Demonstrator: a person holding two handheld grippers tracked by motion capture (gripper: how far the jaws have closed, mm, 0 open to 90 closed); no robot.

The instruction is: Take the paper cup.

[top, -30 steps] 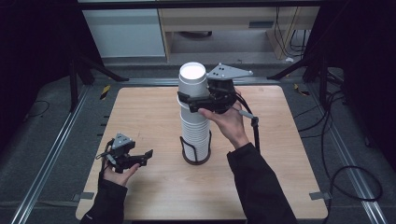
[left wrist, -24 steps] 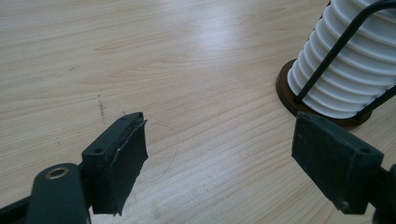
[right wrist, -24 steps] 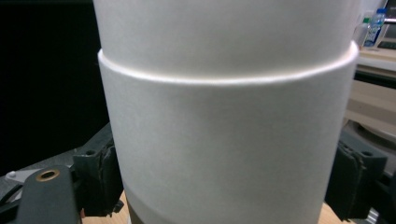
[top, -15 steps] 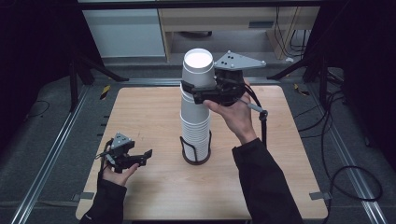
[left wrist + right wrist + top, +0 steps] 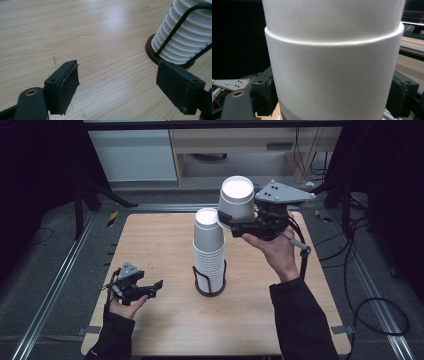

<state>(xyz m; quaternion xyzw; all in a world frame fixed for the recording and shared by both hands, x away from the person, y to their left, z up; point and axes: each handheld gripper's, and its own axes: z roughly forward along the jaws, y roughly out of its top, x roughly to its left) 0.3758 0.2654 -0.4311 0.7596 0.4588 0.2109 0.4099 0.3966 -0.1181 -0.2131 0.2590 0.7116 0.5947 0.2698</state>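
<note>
A tall stack of white paper cups (image 5: 209,250), bottoms up, stands in a black wire holder (image 5: 200,279) on a brown base at the middle of the wooden table (image 5: 160,235). My right gripper (image 5: 239,221) is shut on one white cup (image 5: 236,197), held in the air just right of and above the stack's top. In the right gripper view that cup (image 5: 332,65) sits between the black pads (image 5: 265,92). My left gripper (image 5: 152,289) rests low at the table's front left, open with nothing in it. In the left gripper view the stack (image 5: 185,37) is at the upper right, apart from the left gripper (image 5: 120,82).
A white cabinet (image 5: 135,152) and a wooden shelf unit (image 5: 225,145) stand beyond the table's far edge. Metal rails (image 5: 60,275) run along both sides. Cables (image 5: 370,285) lie on the floor at the right.
My right gripper has lifted the top cup off the stack and carried it up and to the right. The left gripper has stayed where it was.
</note>
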